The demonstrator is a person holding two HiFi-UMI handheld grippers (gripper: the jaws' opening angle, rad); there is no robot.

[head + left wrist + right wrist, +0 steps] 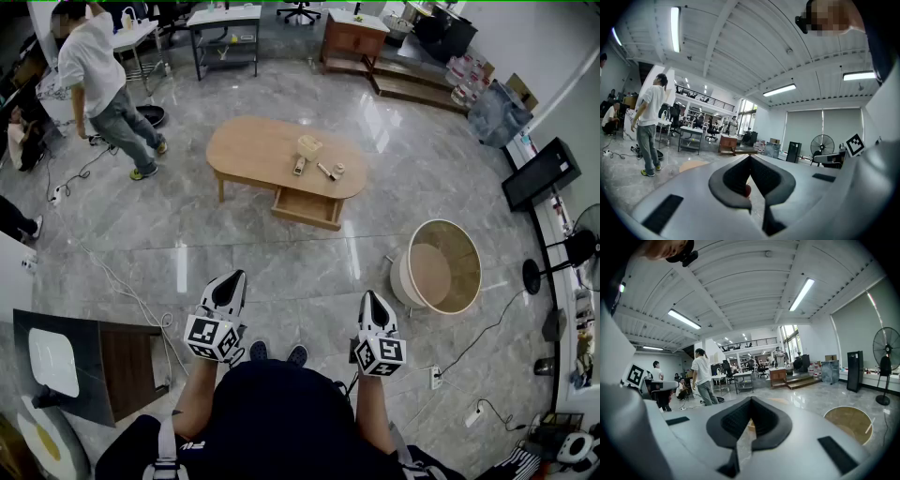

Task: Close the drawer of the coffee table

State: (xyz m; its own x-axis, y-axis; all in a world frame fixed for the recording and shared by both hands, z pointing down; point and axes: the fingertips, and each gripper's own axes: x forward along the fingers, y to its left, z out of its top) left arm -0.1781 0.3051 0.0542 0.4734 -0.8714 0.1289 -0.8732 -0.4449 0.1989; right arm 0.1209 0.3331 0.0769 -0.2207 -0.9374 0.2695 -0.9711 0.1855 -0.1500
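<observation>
Grey polished floor [281, 272] fills most of the head view, with cables lying at the left edge and desks along the top. At the upper middle of the frame stands the oval wooden coffee table [262, 145], and its drawer [306, 206] hangs pulled out from the lower edge of the tabletop, toward the bottom of the frame. Some small objects [317, 159] lie on the tabletop, above the drawer. A person in a white shirt [92, 64] walks at the upper left, and a round wooden tub [464, 262] lies on its side at the right.

Both grippers are at the lower middle of the frame, well apart from the table. The left gripper [234, 277] has its fingers pressed together at the tips with nothing held between them; its own view looks over the room, not at the drawer. The right gripper [371, 296] is the same — fingers together, empty.

As I judge it, the task is at its very start: the drawer is open and nothing touches it. All of it remains to do — to approach the table, to put a gripper against the drawer front, and to push it in until it sits flush.
</observation>
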